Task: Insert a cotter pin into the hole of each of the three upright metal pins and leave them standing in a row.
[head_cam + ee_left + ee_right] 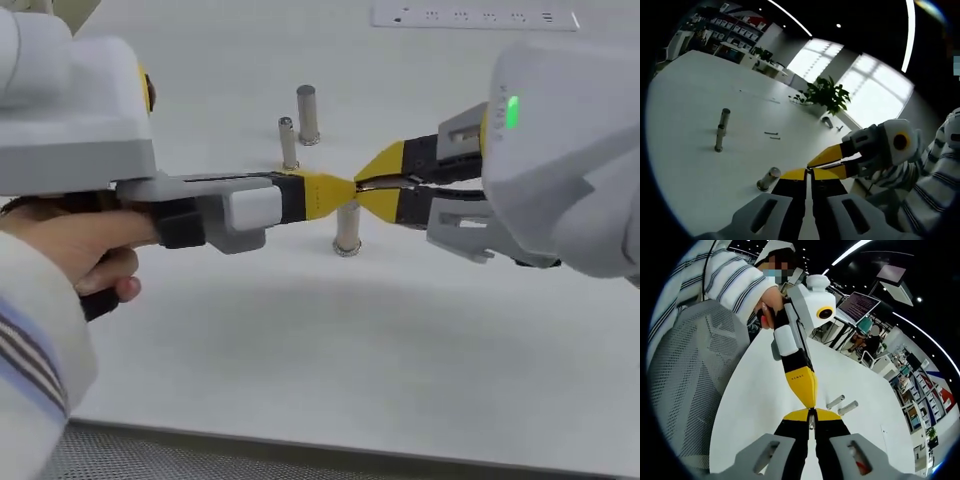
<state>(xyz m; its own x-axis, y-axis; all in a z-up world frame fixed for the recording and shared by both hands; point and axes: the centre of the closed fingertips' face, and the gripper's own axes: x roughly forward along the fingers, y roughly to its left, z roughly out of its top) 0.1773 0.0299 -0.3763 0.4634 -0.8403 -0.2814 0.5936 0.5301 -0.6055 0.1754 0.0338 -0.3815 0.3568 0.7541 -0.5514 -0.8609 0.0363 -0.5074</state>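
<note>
- A person's two handheld tools are meeting tip to tip just above a white bench, with the yellow-tipped left tongs coming in from the left and the yellow-tipped right tongs from the right.
- The right tongs are clenching a thin silvery metal cotter pin, which is showing as a small sliver between their tips in the right gripper view.
- The left tongs are pressing their tips together; whether they are also pinching the cotter pin's far end is too small to tell.
- A short upright grey metal pin is standing directly below the meeting tips.
- Two more upright grey metal pins are standing close together farther back, so the three are not yet forming a row.
- Two spare loose cotter pins are lying flat on the bench beyond them.
- Risk, as a judgement: if one pair of tongs is letting go before the other is gripping firmly, the cotter pin is likely to drop and roll away.
- Risk: both tips are hovering so close over the nearest upright pin that a small downward slip could be knocking it over.
- Risk: a tilted grasp could be keeping the cotter pin from lining up with the hole.
</note>
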